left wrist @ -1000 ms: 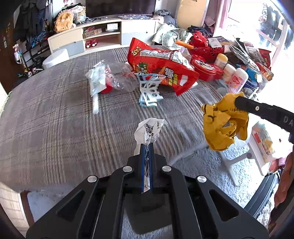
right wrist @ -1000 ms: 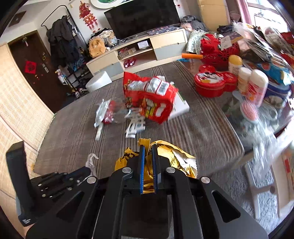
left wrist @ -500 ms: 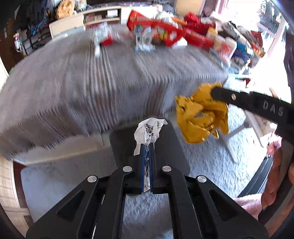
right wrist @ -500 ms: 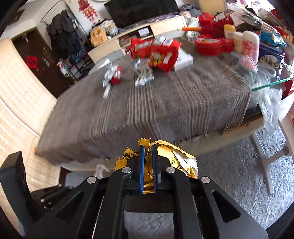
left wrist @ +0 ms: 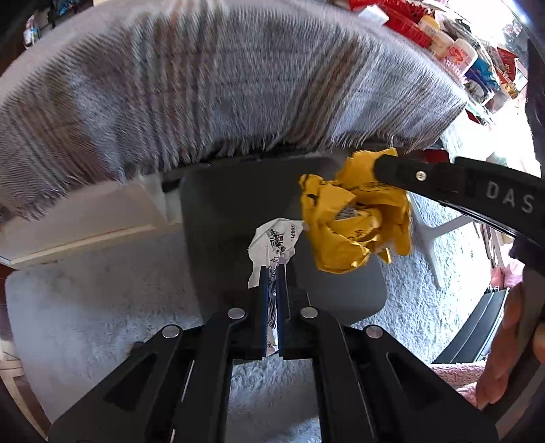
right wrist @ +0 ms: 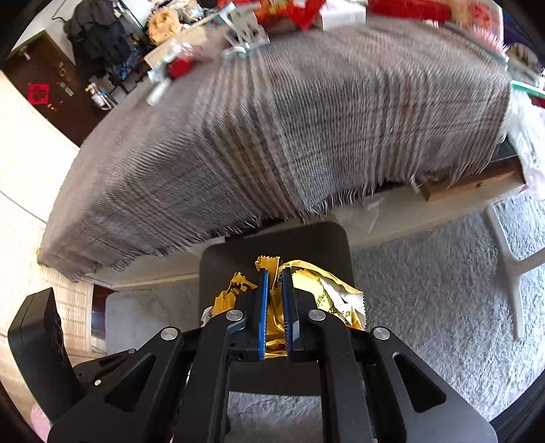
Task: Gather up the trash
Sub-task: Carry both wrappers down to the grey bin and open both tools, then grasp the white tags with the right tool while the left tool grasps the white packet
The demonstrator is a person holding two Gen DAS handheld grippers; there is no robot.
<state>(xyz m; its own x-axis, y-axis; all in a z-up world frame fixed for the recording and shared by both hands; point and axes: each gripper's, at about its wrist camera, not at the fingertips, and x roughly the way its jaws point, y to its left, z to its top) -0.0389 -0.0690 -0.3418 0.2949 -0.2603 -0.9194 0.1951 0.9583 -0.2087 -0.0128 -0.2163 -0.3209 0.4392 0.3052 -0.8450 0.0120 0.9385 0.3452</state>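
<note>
The left hand-held gripper [left wrist: 271,269] pinches a small white paper scrap [left wrist: 272,240] that sticks out past its tips. The right hand-held gripper [right wrist: 274,272] pinches a crumpled yellow wrapper [right wrist: 327,296]. Both pieces hang over a dark gray bin [left wrist: 231,204] on the fluffy rug [right wrist: 425,283]. Behind is the worktop [right wrist: 289,129] with its gray cloth.

A fringed grey plaid cloth [right wrist: 306,129] covers the table [right wrist: 470,184], snack packets [right wrist: 289,10] at its far end.
</note>
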